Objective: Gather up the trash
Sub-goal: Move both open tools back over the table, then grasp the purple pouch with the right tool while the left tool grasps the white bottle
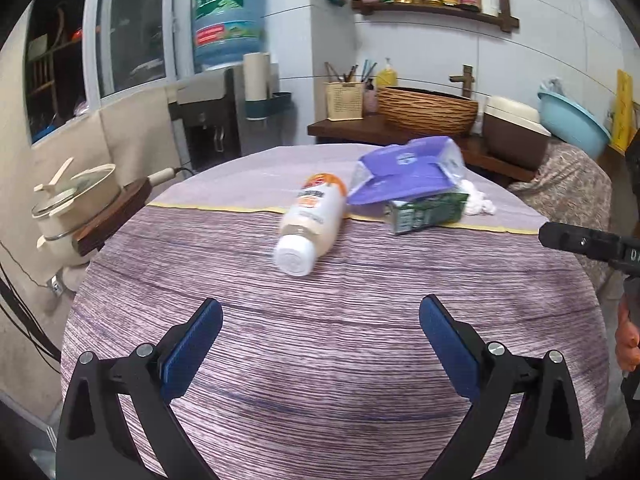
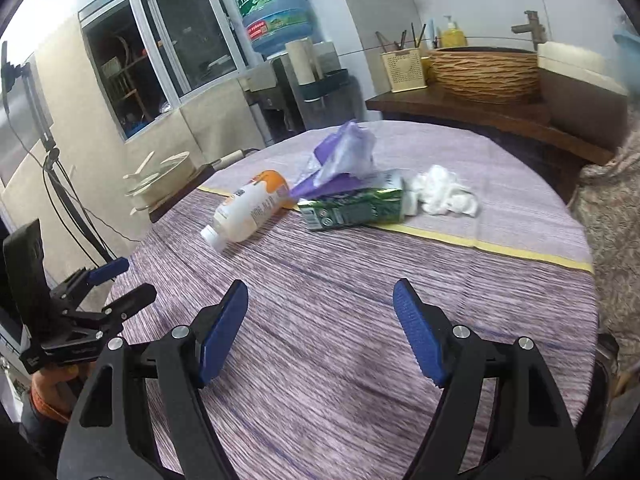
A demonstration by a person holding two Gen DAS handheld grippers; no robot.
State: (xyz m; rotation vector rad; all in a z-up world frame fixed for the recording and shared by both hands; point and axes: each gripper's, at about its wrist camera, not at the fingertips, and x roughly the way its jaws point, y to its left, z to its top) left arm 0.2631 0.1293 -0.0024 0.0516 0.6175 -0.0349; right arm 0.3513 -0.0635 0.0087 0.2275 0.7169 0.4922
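Note:
On the round table with a purple striped cloth (image 1: 320,360) (image 2: 340,340) lies trash: a white bottle with an orange label (image 1: 310,222) (image 2: 250,210) on its side, a purple plastic bag (image 1: 404,170) (image 2: 340,156), a green carton (image 1: 426,208) (image 2: 352,208) and crumpled white tissue (image 1: 478,200) (image 2: 446,196). My left gripper (image 1: 320,320) hangs open over the near cloth, short of the bottle, nothing between its blue pads. My right gripper (image 2: 320,304) is open too, empty, nearer than the carton. The left gripper (image 2: 120,280) also shows at the right wrist view's left edge.
A cream pot with a glass lid (image 1: 76,200) (image 2: 160,184) sits on a wooden board at the table's left. Behind stand a water dispenser (image 1: 228,20) (image 2: 276,8), a wooden counter with a wicker basin (image 1: 428,110) (image 2: 484,72) and a floral-covered chair (image 1: 568,188) at right.

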